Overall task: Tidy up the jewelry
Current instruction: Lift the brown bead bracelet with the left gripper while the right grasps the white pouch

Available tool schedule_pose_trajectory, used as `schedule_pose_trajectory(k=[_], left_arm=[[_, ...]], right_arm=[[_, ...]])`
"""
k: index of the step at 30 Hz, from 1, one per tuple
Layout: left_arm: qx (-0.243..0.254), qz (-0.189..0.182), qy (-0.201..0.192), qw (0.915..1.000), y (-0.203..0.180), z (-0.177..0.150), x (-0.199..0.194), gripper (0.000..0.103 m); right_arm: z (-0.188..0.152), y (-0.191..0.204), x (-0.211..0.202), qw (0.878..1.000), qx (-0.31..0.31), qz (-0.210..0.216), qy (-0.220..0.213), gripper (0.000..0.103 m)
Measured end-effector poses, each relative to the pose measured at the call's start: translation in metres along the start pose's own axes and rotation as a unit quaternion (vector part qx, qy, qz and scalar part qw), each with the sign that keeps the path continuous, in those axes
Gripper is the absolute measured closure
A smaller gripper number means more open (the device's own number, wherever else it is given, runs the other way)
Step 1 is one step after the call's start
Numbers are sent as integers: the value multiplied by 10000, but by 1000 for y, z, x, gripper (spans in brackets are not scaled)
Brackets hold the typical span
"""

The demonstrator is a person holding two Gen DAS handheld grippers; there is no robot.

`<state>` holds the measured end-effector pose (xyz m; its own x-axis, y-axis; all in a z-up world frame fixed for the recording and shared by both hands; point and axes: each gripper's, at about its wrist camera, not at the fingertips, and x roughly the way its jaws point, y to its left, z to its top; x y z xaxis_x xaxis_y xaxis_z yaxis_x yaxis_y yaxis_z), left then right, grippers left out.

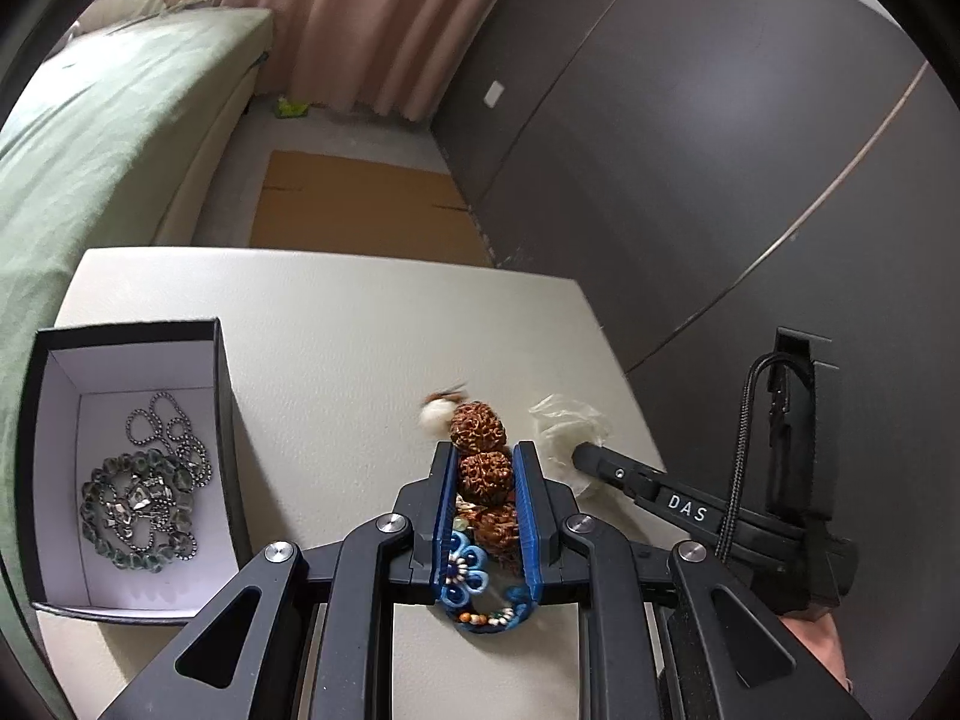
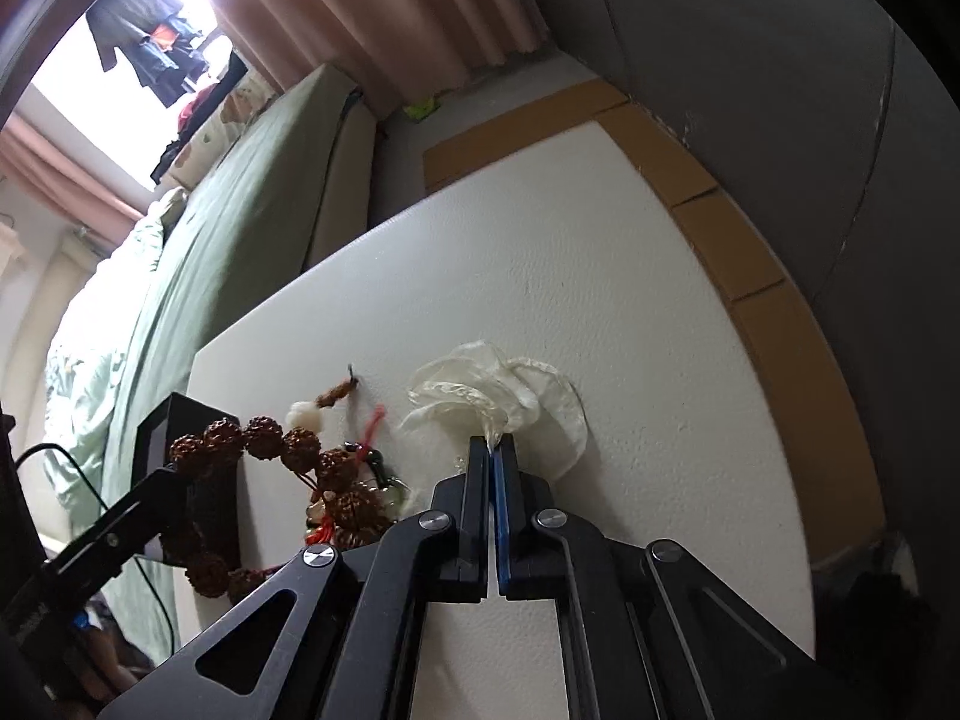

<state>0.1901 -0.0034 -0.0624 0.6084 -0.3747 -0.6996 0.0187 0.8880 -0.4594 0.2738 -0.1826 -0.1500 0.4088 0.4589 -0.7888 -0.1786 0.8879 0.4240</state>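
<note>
A string of knobbly brown beads (image 1: 477, 423) with a white bead and a blue flower ornament (image 1: 462, 570) sits between the blue pads of my left gripper (image 1: 483, 450), which is shut on it. In the right wrist view the same brown beads (image 2: 270, 438) hang from the left gripper (image 2: 165, 477) down to the white table (image 2: 600, 276), trailing a red cord. My right gripper (image 2: 493, 447) is shut on a crumpled clear plastic bag (image 2: 498, 390) lying on the table. In the left wrist view the right gripper (image 1: 585, 455) pinches that bag (image 1: 567, 423) just right of the beads.
An open black box (image 1: 219, 396) with a white inside stands at the table's left and holds a silver chain (image 1: 168, 426) and a green bead bracelet (image 1: 135, 510). A green-covered bed (image 1: 90, 120) lies beyond it. Cardboard (image 1: 360, 198) lies on the floor, with a grey wall (image 1: 690, 120) to the right.
</note>
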Motion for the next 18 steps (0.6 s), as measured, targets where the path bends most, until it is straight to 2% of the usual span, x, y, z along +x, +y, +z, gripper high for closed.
schedule_pose_trajectory(k=[11, 18], left_arm=[[57, -747, -630, 9952, -1, 1, -65, 84], [-34, -747, -1027, 9919, 8, 2, -100, 84]], right_arm=[[-8, 14, -48, 9965, 177, 654, -498, 100], [-20, 37, -75, 9921, -59, 1023, -721, 100]])
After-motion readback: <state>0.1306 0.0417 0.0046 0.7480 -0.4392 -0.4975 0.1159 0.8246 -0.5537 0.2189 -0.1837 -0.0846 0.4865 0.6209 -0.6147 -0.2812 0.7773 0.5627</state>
